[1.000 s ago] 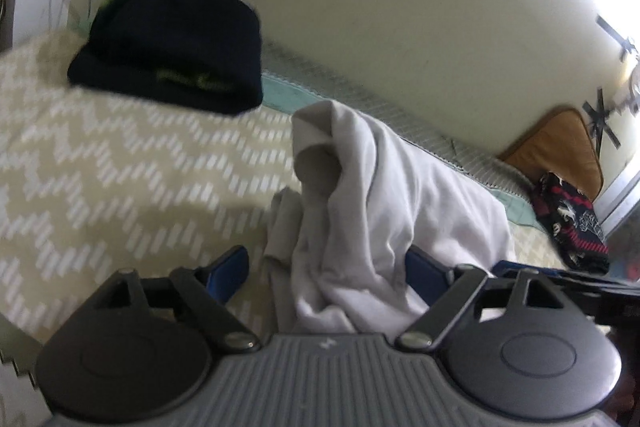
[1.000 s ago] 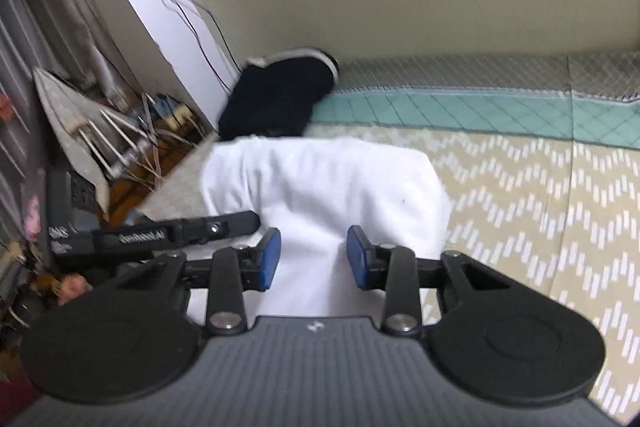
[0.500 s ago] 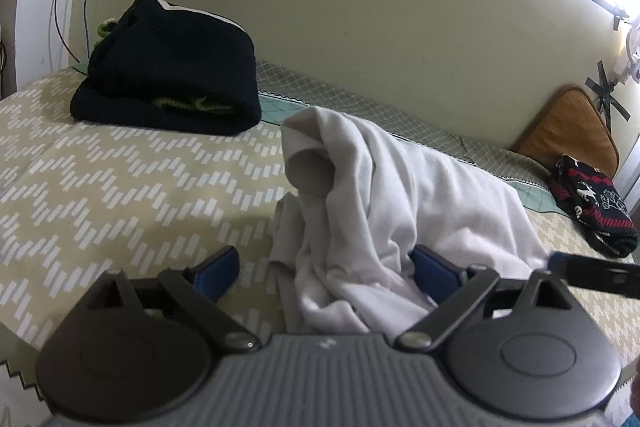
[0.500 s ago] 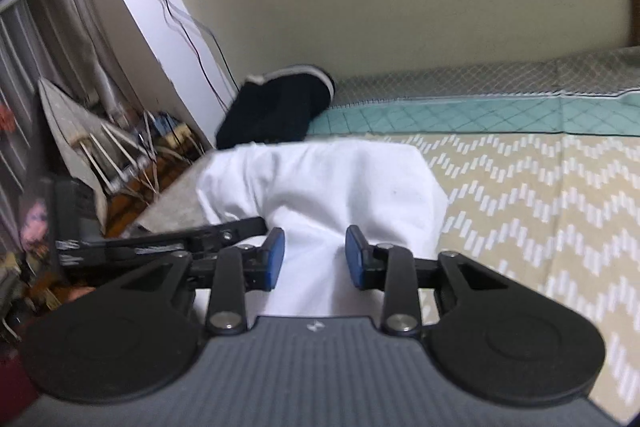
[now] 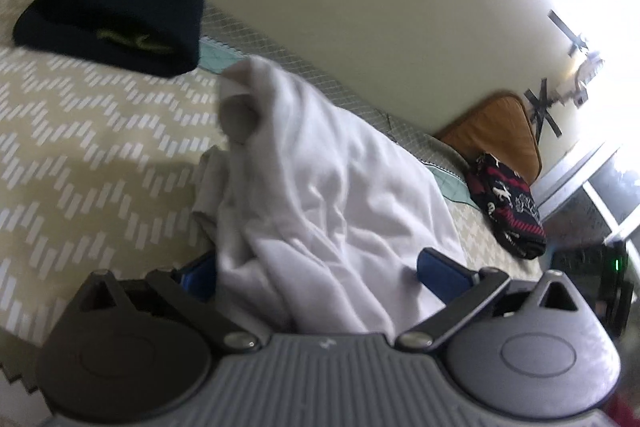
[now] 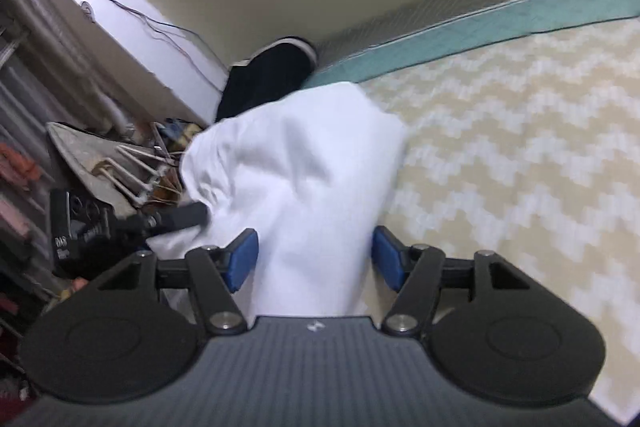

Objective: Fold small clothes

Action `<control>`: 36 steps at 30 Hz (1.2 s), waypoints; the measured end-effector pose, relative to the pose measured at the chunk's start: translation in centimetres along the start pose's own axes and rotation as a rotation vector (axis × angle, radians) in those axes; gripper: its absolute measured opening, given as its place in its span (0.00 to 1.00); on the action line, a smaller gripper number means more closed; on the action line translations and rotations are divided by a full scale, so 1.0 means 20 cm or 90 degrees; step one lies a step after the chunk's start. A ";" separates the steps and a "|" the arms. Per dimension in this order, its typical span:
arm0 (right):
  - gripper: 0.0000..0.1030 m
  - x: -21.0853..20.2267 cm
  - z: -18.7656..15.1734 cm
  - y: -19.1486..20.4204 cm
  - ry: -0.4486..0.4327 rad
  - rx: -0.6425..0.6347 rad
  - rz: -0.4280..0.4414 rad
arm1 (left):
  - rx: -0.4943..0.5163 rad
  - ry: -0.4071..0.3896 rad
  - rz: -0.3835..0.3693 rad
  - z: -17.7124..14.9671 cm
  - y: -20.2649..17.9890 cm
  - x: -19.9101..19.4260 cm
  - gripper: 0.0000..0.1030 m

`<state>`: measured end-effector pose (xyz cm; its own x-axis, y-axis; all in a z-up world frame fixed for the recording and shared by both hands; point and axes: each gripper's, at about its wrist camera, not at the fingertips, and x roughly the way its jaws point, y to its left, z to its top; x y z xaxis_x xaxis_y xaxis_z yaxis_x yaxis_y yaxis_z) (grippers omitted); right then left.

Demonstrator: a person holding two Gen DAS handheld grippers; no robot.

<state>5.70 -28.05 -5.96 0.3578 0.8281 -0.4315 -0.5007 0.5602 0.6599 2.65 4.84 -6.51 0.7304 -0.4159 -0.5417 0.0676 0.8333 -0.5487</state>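
Observation:
A white garment (image 5: 320,195) lies bunched on the beige zigzag bedcover (image 5: 80,131). My left gripper (image 5: 320,271) is open, its blue pads wide apart on either side of the cloth's near edge. In the right wrist view the same white garment (image 6: 304,179) lies between the blue pads of my right gripper (image 6: 316,259), which is open with the cloth loose in the gap. The left gripper's body (image 6: 120,223) shows dark at the left of that view.
A folded dark navy garment (image 5: 116,3) sits at the far left by the wall, also in the right wrist view (image 6: 268,75). A dark red patterned garment (image 5: 508,207) and an orange cushion (image 5: 496,131) lie at the right. Clutter and an ironing board (image 6: 100,155) stand beside the bed.
My right gripper has opened from a narrow gap to a wide one around the white cloth. Both cameras have tilted and shifted; the left gripper stays open.

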 end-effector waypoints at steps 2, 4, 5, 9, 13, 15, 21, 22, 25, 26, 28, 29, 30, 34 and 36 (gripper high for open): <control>0.65 0.06 0.02 0.02 -0.002 -0.004 0.001 | 0.030 -0.011 0.011 -0.02 -0.02 0.02 0.99; 0.56 0.09 0.02 0.05 -0.005 -0.008 -0.001 | 0.058 -0.023 0.034 -0.04 -0.06 0.04 0.91; 0.51 0.09 0.02 0.07 -0.006 -0.009 -0.004 | 0.067 -0.026 0.043 -0.04 -0.07 0.04 0.83; 0.40 0.08 0.09 0.20 -0.020 -0.053 -0.015 | 0.054 -0.044 0.021 0.03 -0.07 -0.06 0.61; 0.40 0.12 0.25 0.42 -0.056 -0.130 0.003 | 0.077 -0.127 0.015 0.19 -0.08 -0.25 0.58; 0.40 0.18 0.37 0.53 -0.075 -0.167 0.022 | 0.093 -0.175 0.028 0.31 -0.08 -0.35 0.58; 0.40 0.45 0.73 0.81 -0.151 -0.248 0.083 | 0.129 -0.301 0.096 0.71 -0.02 -0.55 0.58; 0.40 0.51 0.79 0.84 -0.156 -0.249 0.094 | 0.131 -0.314 0.110 0.77 0.00 -0.56 0.58; 0.40 0.72 0.92 0.87 -0.159 -0.260 0.111 | 0.117 -0.335 0.148 0.92 0.09 -0.54 0.59; 0.40 0.79 0.95 0.87 -0.155 -0.258 0.112 | 0.106 -0.333 0.159 0.96 0.14 -0.51 0.59; 0.40 0.93 1.00 0.82 -0.136 -0.229 0.113 | 0.079 -0.319 0.177 1.01 0.24 -0.43 0.59; 0.40 1.00 1.02 0.78 -0.123 -0.211 0.111 | 0.064 -0.307 0.186 1.03 0.29 -0.39 0.59; 0.40 1.05 1.01 0.73 -0.111 -0.194 0.106 | 0.049 -0.292 0.196 1.04 0.35 -0.34 0.59; 0.40 1.32 0.95 0.53 -0.041 -0.120 0.068 | -0.005 -0.224 0.253 1.02 0.58 -0.10 0.59; 0.41 1.41 0.90 0.45 -0.020 -0.103 0.046 | 0.000 -0.212 0.285 0.99 0.63 -0.04 0.61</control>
<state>25.50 0.00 -1.12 0.3392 0.8666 -0.3660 -0.6455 0.4975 0.5795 16.31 22.95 -0.34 0.8630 0.1166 -0.4915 -0.2993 0.9019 -0.3115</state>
